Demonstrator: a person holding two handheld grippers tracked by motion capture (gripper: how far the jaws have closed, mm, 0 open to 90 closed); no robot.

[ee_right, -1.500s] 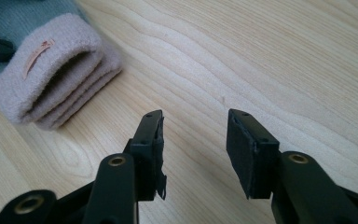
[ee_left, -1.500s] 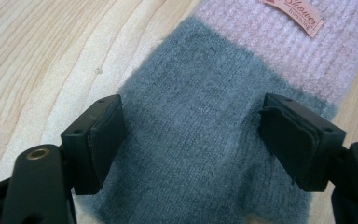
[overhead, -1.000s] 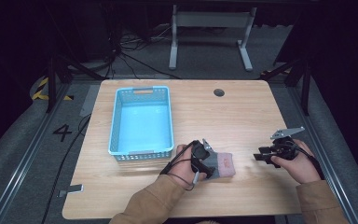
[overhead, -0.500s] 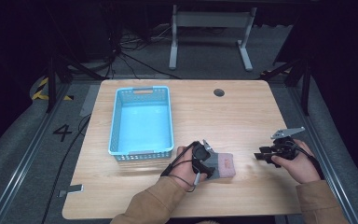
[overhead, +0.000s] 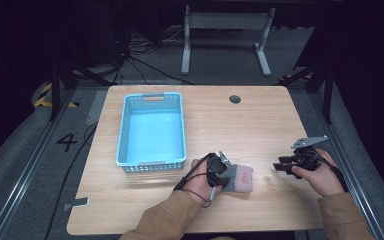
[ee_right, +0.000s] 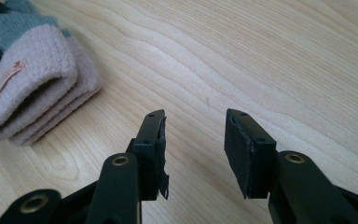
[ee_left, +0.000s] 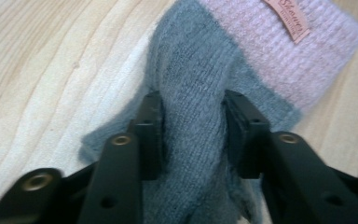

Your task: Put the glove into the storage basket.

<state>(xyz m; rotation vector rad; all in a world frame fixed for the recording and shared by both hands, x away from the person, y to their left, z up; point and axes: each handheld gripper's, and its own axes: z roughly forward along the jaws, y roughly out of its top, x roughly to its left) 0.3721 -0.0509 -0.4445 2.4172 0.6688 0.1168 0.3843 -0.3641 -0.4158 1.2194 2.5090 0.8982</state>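
Left gripper (ee_left: pixel 193 135) jaws pinch only a grey fold of the sock (overhead: pixel 240 178) lying on the counter (overhead: pixel 260 125) near the basket (overhead: pixel 152 131), right gripper (ee_right: pixel 200 149) jaws wide and empty; lifting risks knit slipping out.

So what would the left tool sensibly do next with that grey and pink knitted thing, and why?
Probably lift it and carry it toward the blue basket. The left tool already pinches a grey fold of the knitted piece, the basket sits open just beyond, and the right tool is open, apart from it.

Lt blue basket (overhead: pixel 151 131) on wood table (overhead: pixel 260 125), blk grommet hole (overhead: pixel 235 99) nr far edge
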